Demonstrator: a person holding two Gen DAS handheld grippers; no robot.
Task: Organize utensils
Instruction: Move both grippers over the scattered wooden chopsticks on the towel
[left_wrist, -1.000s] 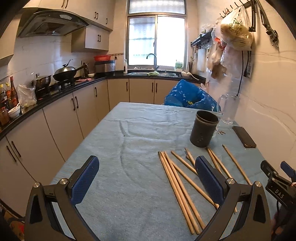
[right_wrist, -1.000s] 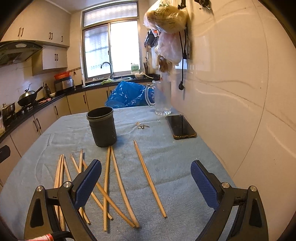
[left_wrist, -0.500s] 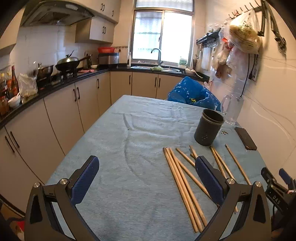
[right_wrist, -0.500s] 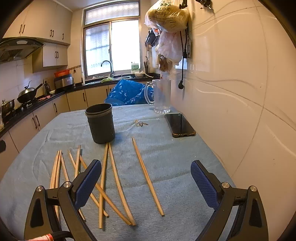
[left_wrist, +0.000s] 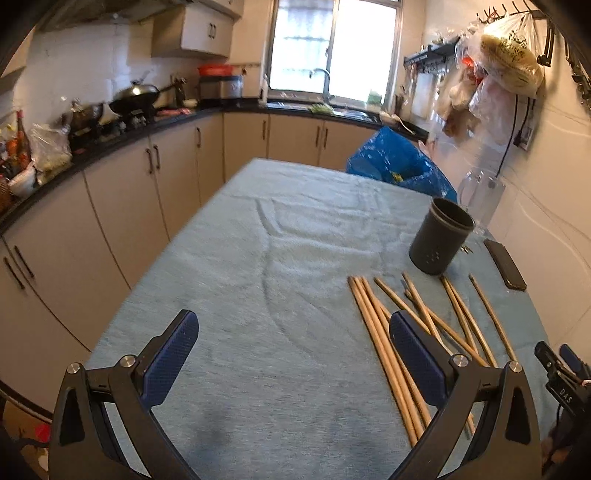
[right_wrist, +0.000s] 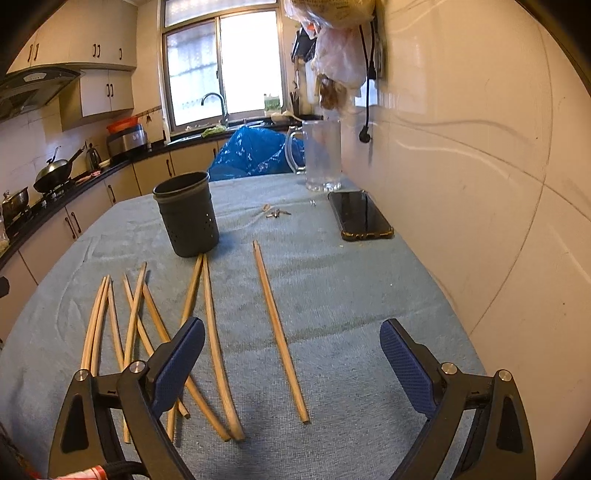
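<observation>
Several wooden chopsticks lie scattered on the blue-grey tablecloth, also in the right wrist view. One chopstick lies apart to the right. A dark cylindrical holder stands upright and empty-looking behind them, also in the right wrist view. My left gripper is open and empty, low over the cloth, left of the chopsticks. My right gripper is open and empty, over the near end of the lone chopstick.
A black phone lies by the wall. A clear glass jug and a blue bag stand at the far end. Small metal bits lie behind the holder. The wall borders the table's right side; cabinets stand left.
Both grippers have moved forward and lower over the table, so the chopsticks and holder look nearer. Both stay open and empty. Nothing on the table has moved.
</observation>
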